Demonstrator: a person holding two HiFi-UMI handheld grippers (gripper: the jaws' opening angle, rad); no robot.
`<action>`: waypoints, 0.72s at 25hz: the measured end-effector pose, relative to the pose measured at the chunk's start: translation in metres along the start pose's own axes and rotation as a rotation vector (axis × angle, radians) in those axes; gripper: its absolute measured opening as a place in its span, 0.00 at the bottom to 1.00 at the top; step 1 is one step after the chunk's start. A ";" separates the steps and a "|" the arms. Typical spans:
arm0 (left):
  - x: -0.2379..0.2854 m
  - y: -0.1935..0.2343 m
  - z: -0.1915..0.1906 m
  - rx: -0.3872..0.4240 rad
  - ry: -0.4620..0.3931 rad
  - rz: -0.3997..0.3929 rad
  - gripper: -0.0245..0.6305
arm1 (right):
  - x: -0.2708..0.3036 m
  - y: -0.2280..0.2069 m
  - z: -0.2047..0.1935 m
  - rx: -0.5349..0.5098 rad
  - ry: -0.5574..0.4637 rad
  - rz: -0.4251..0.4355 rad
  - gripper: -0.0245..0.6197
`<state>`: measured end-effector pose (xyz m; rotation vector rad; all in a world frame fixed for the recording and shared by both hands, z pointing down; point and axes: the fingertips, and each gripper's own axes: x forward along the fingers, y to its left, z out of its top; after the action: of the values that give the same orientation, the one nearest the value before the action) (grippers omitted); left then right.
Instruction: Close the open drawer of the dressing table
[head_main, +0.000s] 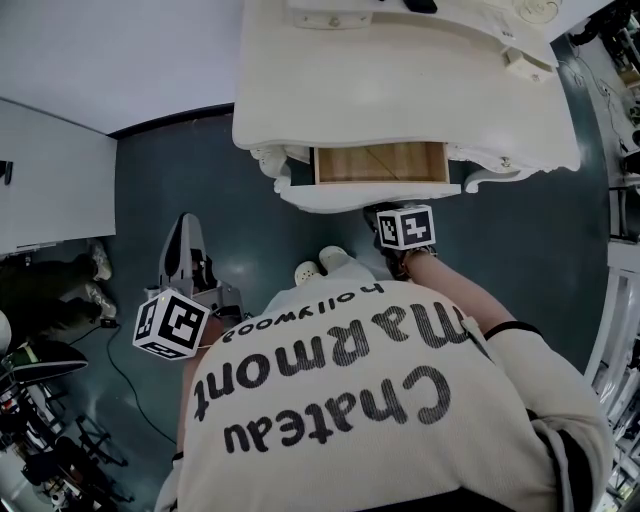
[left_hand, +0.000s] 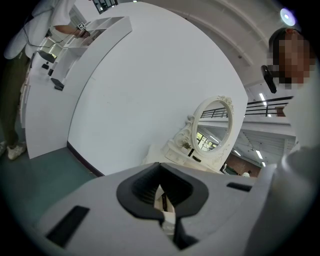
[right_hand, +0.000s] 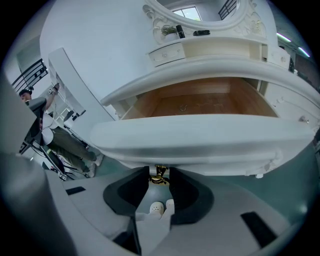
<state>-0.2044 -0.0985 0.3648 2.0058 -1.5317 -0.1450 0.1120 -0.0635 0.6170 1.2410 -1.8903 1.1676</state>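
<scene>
The left gripper (head_main: 185, 232) is out on the left, over the floor. Its jaws are almost pressed together, with just a thin crack, and hold nothing. The open drawer (head_main: 380, 163) is well away from it, at about 2 o'clock. The drawer sticks out of the white dressing table (head_main: 400, 90) and shows its wooden bottom. The right gripper (head_main: 388, 213) is just beside the drawer's front, at 6 o'clock. Its jaws are spread, one on each side of the little gold handle (right_hand: 159, 173).
</scene>
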 end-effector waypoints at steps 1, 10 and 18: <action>-0.001 0.000 0.000 0.001 -0.002 0.001 0.05 | 0.000 0.000 0.001 -0.003 0.000 0.000 0.26; -0.013 0.010 0.002 -0.026 -0.029 0.035 0.05 | 0.004 -0.002 0.009 -0.025 -0.001 -0.007 0.26; -0.020 0.015 0.006 -0.031 -0.045 0.057 0.05 | 0.008 -0.006 0.017 -0.040 0.000 -0.018 0.26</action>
<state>-0.2257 -0.0852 0.3625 1.9450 -1.6036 -0.1902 0.1141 -0.0834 0.6181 1.2331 -1.8897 1.1151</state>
